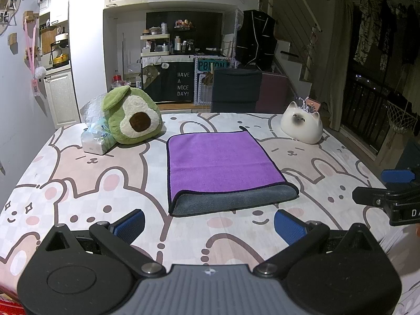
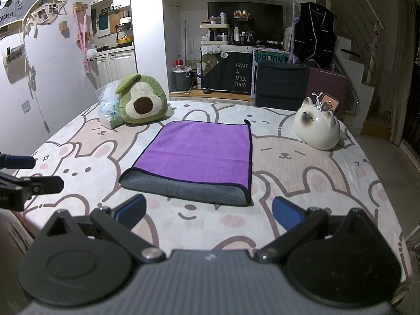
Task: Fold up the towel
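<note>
A purple towel point(image 1: 220, 162) with a grey underside lies folded on the bunny-print tablecloth point(image 1: 78, 173), its grey fold edge nearest me. It also shows in the right wrist view point(image 2: 199, 152). My left gripper point(image 1: 210, 227) is open and empty, held just short of the towel's near edge. My right gripper point(image 2: 208, 214) is open and empty, also just short of the near edge. The right gripper shows at the right edge of the left wrist view point(image 1: 393, 189); the left gripper shows at the left edge of the right wrist view point(image 2: 26, 176).
An avocado plush point(image 1: 132, 116) and a plastic tissue pack point(image 1: 97, 139) sit at the back left of the table. A white ceramic cat point(image 1: 302, 126) sits at the back right. A dark chair point(image 1: 236, 89) stands behind the table.
</note>
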{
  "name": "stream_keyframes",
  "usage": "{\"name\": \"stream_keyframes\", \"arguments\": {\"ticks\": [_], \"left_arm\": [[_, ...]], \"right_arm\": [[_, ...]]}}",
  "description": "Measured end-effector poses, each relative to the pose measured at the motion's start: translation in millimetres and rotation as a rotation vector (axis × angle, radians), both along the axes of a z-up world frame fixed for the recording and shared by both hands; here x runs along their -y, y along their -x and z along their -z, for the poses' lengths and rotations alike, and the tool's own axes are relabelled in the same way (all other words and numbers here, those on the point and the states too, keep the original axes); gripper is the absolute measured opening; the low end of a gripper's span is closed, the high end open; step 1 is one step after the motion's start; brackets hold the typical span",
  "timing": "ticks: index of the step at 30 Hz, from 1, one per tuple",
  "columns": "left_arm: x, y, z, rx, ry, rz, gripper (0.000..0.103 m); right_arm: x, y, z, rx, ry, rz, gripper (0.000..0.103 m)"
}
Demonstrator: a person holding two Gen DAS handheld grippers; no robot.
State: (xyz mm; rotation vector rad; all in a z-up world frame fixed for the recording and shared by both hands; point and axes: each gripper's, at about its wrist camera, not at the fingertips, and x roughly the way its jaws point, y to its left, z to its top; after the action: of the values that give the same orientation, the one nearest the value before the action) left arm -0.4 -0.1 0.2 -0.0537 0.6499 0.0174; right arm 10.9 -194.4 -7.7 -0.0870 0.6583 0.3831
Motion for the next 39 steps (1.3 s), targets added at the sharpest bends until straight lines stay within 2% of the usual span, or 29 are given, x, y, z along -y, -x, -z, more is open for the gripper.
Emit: {"name": "stream_keyframes", "arguments": {"ticks": [33,39], "left_arm": [[8.5,-0.8,4.3,0.006,0.002,-0.004,0.103],[6.0,1.4,-9.3,0.034,0.006,0.003,0.103]], "right_arm": [[1.5,0.8,1.6,0.000,0.005,0.001,0.103],[5.1,3.0,-1.2,0.018,0.003,0.001,0.103]]}}
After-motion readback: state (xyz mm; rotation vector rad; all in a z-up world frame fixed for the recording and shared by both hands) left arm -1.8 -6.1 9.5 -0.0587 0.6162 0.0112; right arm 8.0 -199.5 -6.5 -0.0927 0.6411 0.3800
